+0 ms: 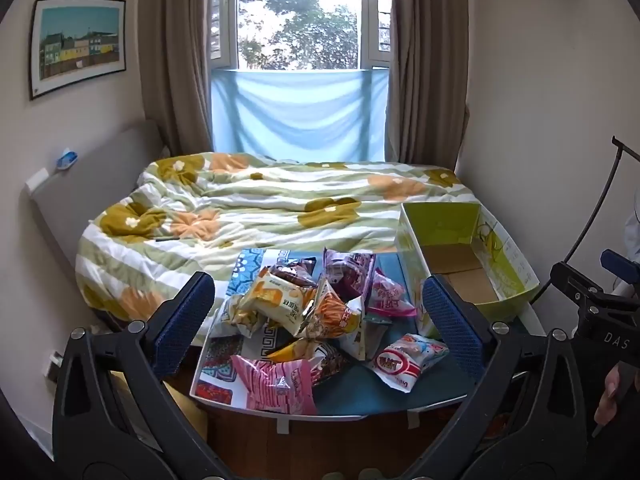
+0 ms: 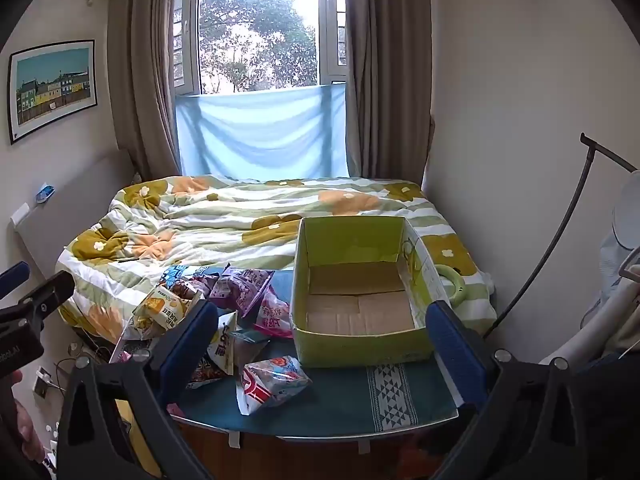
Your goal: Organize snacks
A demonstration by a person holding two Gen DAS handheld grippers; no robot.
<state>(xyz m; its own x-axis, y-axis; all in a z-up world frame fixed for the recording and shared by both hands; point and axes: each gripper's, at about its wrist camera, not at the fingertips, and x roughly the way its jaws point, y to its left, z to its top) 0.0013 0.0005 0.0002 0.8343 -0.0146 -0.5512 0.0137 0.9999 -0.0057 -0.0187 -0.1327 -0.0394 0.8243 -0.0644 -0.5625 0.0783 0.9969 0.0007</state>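
Observation:
A pile of snack packets point(image 1: 316, 312) lies on a small table point(image 1: 360, 396) with a patterned teal cloth. A pink striped packet point(image 1: 276, 384) and a red-and-white packet point(image 1: 404, 360) lie nearest me. An empty green cardboard box point(image 1: 460, 256) stands at the table's right. My left gripper point(image 1: 320, 320) is open and empty, held above and before the pile. In the right wrist view, my right gripper point(image 2: 324, 340) is open and empty, before the box point(image 2: 360, 300); the pile point(image 2: 224, 308) lies to its left, the red-and-white packet point(image 2: 272, 380) near the table's point(image 2: 360, 404) front.
A bed with a floral quilt point(image 1: 260, 208) lies behind the table, under a curtained window point(image 1: 300, 20). A green ring point(image 2: 452, 284) lies on the bed right of the box. A black stand point(image 2: 560, 240) and a chair stand at the right wall.

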